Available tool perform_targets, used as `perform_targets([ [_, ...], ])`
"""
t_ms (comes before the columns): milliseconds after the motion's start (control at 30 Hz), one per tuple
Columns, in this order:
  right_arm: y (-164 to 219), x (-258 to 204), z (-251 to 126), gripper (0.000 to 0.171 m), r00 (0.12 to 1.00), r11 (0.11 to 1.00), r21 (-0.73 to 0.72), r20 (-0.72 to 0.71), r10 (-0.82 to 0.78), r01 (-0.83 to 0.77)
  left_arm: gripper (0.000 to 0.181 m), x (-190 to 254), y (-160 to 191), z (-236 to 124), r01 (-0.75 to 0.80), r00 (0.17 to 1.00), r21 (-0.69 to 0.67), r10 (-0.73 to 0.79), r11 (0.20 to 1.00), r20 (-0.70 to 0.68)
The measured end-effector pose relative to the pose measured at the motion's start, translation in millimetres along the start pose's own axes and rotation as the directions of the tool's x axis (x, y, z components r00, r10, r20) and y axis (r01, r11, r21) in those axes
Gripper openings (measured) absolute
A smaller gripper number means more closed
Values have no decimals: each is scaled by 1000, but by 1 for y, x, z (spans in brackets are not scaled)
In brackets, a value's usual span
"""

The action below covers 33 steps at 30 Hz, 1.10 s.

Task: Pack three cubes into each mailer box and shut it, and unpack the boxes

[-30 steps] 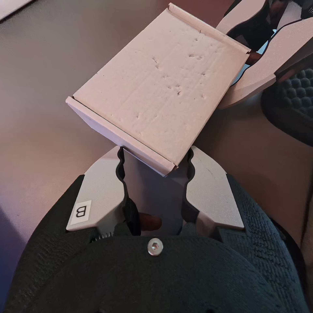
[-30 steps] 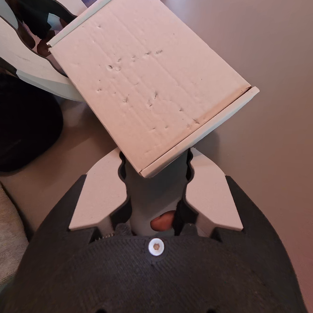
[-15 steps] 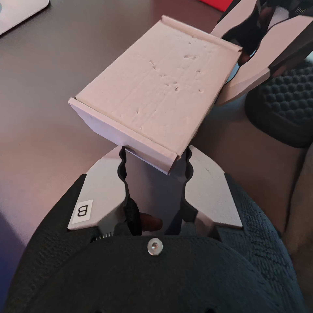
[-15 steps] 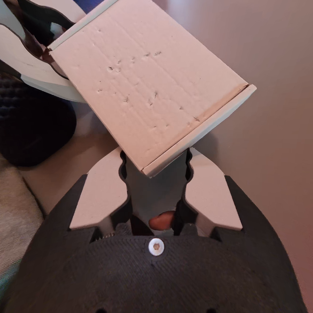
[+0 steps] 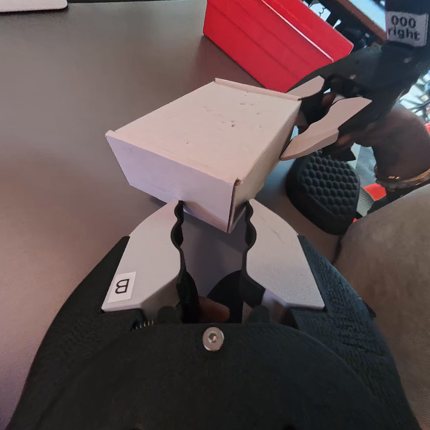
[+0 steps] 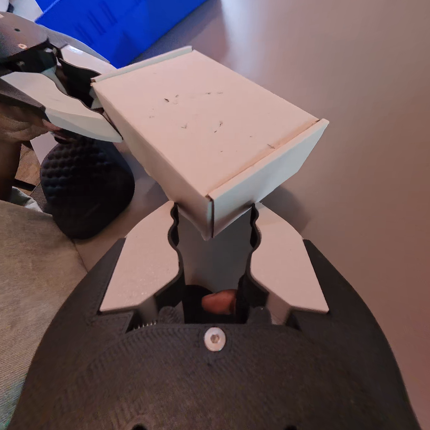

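From the left wrist view, I hold a shut white mailer box (image 5: 202, 149) above the dark desk (image 5: 58, 93), one corner wedged between the fingers (image 5: 153, 235) of my left gripper (image 5: 213, 209), which are set at a middling width and press the box's two near walls. At the far corner the right gripper (image 5: 309, 125) bites the opposite end, its fingers spread around that corner. A red bin (image 5: 267, 39) stands behind on the desk, and a black dimpled object (image 5: 323, 188) sits low at right, near a hand (image 5: 395, 144) with a bracelet. I judge the box is being carried or turned as a pair; doing it well means keeping both grips level and equally firm so the corner hold does not slip or crush the cardboard.

From the right wrist view, the same box (image 6: 204, 130) hangs tilted, its lid flap closed and its top pocked with small dents. My right gripper (image 6: 215, 207) takes the near corner between its fingers (image 6: 151, 235), part-open and bearing on the walls. The left gripper (image 6: 76, 111) grips the far corner, approaching from the left and angled down toward the box. A blue bin (image 6: 116, 25) lies beyond. Both wrists point at each other across the box's diagonal, well clear of the desk.
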State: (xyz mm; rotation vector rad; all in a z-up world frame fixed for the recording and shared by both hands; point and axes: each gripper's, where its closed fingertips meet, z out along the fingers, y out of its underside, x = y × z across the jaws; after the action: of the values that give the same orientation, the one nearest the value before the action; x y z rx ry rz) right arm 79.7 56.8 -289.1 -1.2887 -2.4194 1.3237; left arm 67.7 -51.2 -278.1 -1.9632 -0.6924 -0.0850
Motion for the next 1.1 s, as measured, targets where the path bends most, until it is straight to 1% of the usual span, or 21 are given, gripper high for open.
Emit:
perform_targets([
  [133,-7,-3,-9,58,1000,998,53,8,-16,16,51,4,-5,-5,43,999,5,-43,999,-28],
  [267,-11,0,-16,51,1000,997,73,-10,-15,16,47,12,-14,-13,41,996,26,-39,999,-82],
  [400,-10,1,-17,48,1000,997,69,-19,-14,15,47,11,-4,-10,-8,999,-41,6,999,-53],
  [533,-16,-2,-23,48,999,996,87,-23,-24,26,47,12,-1,-10,-29,999,-77,26,997,-42],
  [667,-25,-3,-30,46,998,994,103,-40,-40,44,47,13,-5,-11,-55,998,-80,52,995,-42],
  [1100,-42,13,-27,45,995,990,125,-86,-57,67,47,-7,-20,-3,-107,994,-58,106,993,-18],
])
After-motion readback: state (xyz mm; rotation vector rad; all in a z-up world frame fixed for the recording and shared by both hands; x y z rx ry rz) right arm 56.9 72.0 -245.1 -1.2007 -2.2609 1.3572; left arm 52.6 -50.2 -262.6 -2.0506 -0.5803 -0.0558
